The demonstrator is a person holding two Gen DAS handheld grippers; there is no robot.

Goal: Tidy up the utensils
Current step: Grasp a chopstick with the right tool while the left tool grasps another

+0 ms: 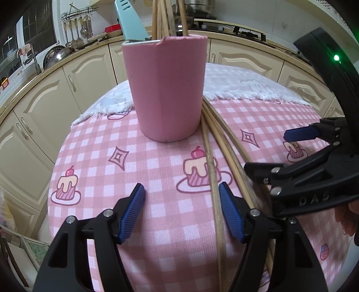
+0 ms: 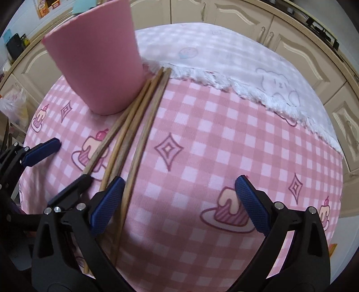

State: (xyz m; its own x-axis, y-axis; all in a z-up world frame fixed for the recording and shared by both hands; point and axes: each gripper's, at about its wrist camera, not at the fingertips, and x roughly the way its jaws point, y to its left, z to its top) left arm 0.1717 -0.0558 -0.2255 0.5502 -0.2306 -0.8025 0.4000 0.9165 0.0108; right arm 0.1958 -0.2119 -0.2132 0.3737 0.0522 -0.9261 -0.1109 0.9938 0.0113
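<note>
Left wrist: left gripper (image 1: 181, 207) fingers part-open, nothing clamped; loose chopsticks (image 1: 214, 179) lie on tabletop (image 1: 134, 179), running to pink holder (image 1: 166, 89).
Right wrist: right gripper (image 2: 178, 203) fingers wide, empty, chopsticks beside left finger (image 2: 107, 202).

On the black body of the right gripper (image 1: 267, 155), at about four o'clock in the left wrist view, raised letters read "DAS"; the word runs toward the picture's edge and may continue out of sight. At about eleven o'clock in the right wrist view an orange poster (image 2: 42, 7) hangs on the wall, but its print is too small and blurred to read. The pink checked tablecloth (image 2: 202, 139) carries only drawn cakes and diamonds, no lettering, and the white towel (image 2: 246, 63) shows a bear outline without words.
</note>
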